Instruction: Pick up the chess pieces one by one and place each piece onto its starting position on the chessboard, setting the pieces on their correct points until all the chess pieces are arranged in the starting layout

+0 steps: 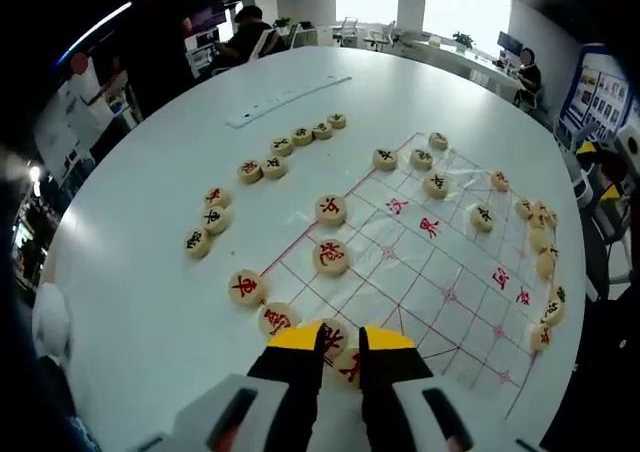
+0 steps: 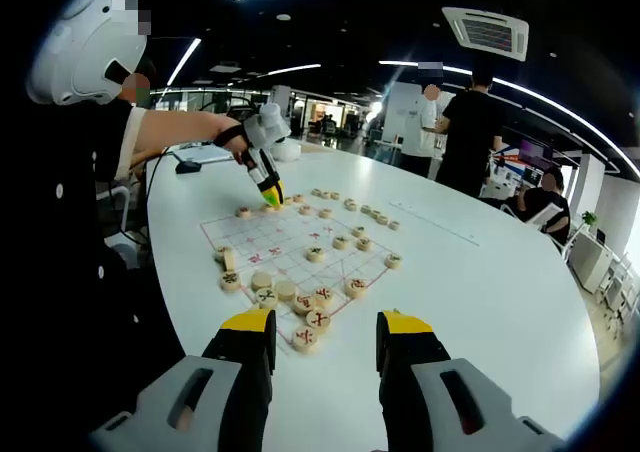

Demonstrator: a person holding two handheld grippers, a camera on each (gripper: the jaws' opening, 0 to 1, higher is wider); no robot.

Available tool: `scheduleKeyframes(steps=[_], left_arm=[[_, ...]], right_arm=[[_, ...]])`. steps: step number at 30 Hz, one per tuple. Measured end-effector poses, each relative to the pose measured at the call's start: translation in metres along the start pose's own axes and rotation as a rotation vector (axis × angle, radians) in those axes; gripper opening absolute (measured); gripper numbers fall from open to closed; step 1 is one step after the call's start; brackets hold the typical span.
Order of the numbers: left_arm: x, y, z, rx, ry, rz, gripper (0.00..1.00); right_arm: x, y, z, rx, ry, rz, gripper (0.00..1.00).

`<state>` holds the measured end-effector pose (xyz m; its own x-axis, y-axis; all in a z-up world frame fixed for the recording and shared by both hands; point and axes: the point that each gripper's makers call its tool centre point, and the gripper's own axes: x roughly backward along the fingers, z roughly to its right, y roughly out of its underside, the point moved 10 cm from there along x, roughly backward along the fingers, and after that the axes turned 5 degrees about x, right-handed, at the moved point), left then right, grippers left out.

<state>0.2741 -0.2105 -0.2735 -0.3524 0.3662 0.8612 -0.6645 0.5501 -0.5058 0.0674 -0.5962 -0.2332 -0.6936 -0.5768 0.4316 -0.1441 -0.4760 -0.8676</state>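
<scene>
A thin chessboard sheet with red lines lies on the white round table. Round wooden chess pieces stand on it, among them two red-marked ones. Loose pieces curve along the left and down the right edge. My left gripper is low at the board's near edge, jaws narrow around a red-marked piece. In the right gripper view a hand holds that left gripper at the board's far side. My right gripper hovers open above a cluster of pieces.
A long white strip lies on the table beyond the loose pieces. A person in black stands at the far side of the table. More pieces line the board's far right side. Desks and seated people fill the background.
</scene>
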Motion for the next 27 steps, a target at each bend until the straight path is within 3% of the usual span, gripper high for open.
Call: scheduleKeyframes(steps=[27], left_arm=[[0.002,0.002,-0.015,0.018,-0.006,0.01,0.16]], right_arm=[[-0.002,-0.001,-0.002,0.003,-0.005,-0.007,0.41]])
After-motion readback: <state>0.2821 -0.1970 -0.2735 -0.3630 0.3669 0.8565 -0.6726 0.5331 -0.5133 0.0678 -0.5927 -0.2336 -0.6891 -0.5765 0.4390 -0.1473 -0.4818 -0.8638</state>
